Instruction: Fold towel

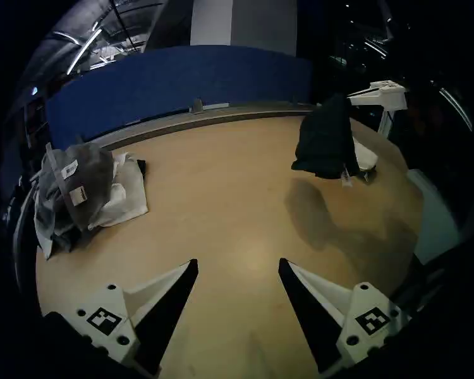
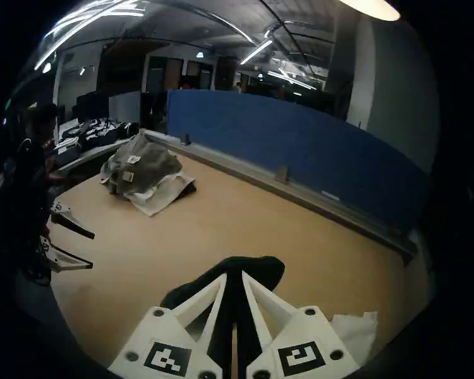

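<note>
The dark towel (image 2: 268, 268) hangs bunched from my right gripper (image 2: 234, 275), whose jaws are pressed together on a fold of it, above the near end of the wooden bench (image 2: 237, 215). In the left gripper view the same towel (image 1: 325, 136) droops in a dark column at the far right of the bench (image 1: 224, 189), with the right gripper (image 1: 381, 95) white above it. The towel's lower edge reaches down to a white cloth (image 1: 363, 155) lying at the bench's edge, though I cannot tell if they touch. A soft shadow (image 1: 319, 215) falls across the wood in front of the towel.

My left gripper (image 1: 237, 261) hangs over bare wood with its jaws wide apart and nothing between them, well apart from the towel. In the right gripper view, it (image 2: 88, 251) sits out at the bench's left edge, jaws spread, with the person (image 2: 28, 164) holding it dim behind.

Across the bench lies a heap of cloths (image 1: 85, 183), grey on top, white beneath, with small tags showing. The right gripper view has that heap (image 2: 142, 170) near the far left corner, and the white cloth (image 2: 357, 328) low to the right of my jaws. A blue partition (image 2: 313, 145) runs along the back edge of the bench.
</note>
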The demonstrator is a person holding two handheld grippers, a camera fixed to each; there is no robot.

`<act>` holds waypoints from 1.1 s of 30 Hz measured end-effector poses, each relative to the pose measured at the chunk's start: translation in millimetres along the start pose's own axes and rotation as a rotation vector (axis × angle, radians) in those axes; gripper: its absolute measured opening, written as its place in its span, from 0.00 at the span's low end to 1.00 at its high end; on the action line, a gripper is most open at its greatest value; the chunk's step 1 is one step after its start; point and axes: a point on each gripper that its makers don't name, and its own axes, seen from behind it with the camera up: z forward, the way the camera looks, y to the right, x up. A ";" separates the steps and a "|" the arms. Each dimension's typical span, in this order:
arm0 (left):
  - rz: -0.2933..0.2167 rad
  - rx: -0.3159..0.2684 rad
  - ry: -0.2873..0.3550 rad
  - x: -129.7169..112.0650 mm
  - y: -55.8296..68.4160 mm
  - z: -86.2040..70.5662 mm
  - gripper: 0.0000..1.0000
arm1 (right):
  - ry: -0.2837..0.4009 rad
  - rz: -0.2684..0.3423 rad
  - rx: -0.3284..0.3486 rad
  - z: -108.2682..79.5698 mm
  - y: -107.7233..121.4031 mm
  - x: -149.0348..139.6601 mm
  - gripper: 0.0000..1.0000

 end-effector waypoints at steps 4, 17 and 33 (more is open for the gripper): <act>0.002 -0.001 -0.003 -0.8 1.2 1.6 0.95 | 0.003 0.029 -0.019 -5.2 19.9 -2.1 0.01; 0.008 -0.004 -0.010 -1.4 8.4 7.9 0.95 | 0.001 0.049 -0.108 -22.9 87.2 -9.1 0.01; 0.021 -0.004 -0.024 -0.3 12.0 14.2 0.95 | -0.014 0.070 -0.195 -29.1 159.5 -19.9 0.01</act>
